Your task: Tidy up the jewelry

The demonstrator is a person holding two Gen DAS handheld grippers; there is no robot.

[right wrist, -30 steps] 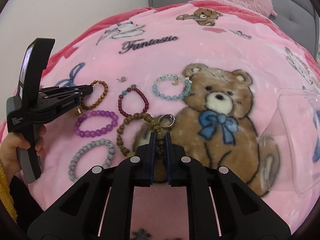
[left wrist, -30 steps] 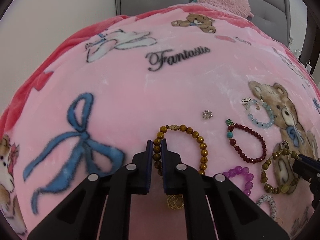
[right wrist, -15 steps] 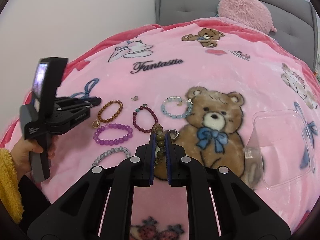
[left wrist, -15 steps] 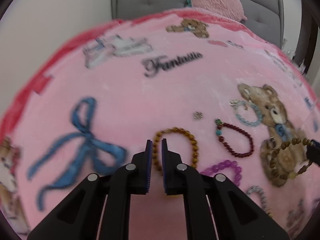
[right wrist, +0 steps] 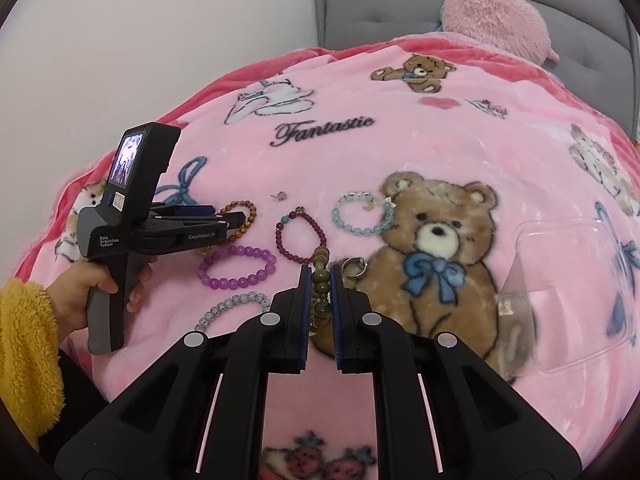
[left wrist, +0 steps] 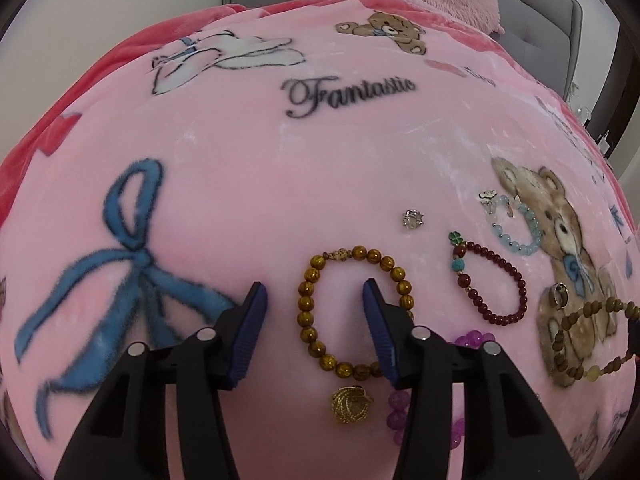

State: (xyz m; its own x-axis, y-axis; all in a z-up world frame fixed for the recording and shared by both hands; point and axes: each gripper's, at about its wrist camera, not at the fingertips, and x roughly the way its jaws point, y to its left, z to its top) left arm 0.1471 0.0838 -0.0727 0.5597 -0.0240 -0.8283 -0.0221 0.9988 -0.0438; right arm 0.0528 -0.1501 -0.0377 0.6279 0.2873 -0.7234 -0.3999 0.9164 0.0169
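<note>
On the pink blanket (left wrist: 280, 200) lies an amber bead bracelet (left wrist: 356, 256). My left gripper (left wrist: 314, 292) hangs over it with its jaws opening. The bracelet's left arc sits between the pads, which do not touch it. My right gripper (right wrist: 320, 276) is shut on an olive wooden bead bracelet (right wrist: 321, 280) and holds it up off the blanket. That bracelet (left wrist: 588, 332) also dangles at the right edge of the left wrist view. The left gripper (right wrist: 238, 218) appears at the left of the right wrist view, held by a hand (right wrist: 100, 284) in a yellow sleeve.
Purple (right wrist: 238, 266), dark red (right wrist: 300, 232), pale blue (right wrist: 362, 216) and grey speckled (right wrist: 232, 308) bracelets lie around. A silver ring (right wrist: 354, 266), a gold ring (left wrist: 350, 404) and a small stud (left wrist: 412, 218) lie among them. A clear plastic tray (right wrist: 568, 276) sits right.
My left gripper let go of the amber bracelet, drew back briefly, and its jaws have now spread over the left arc. My right gripper rose with the olive bracelet, then held still.
</note>
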